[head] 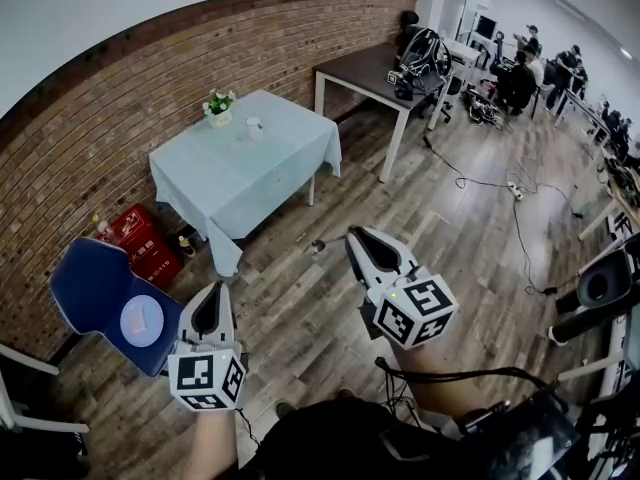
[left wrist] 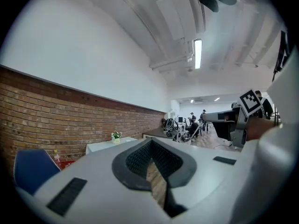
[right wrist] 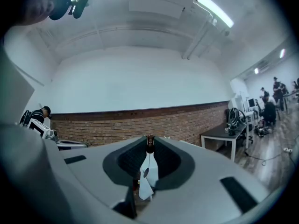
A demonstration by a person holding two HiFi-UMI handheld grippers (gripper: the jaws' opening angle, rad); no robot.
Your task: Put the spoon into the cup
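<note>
White cup [head: 254,125] sits well beyond left gripper [head: 215,290] and right gripper [head: 353,236] — both slightly parted.

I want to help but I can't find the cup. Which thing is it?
Look along the brick wall to the cloth-covered table. Two small things stand near its far edge. The cup is the plain white one, just right of the flowers.
</note>
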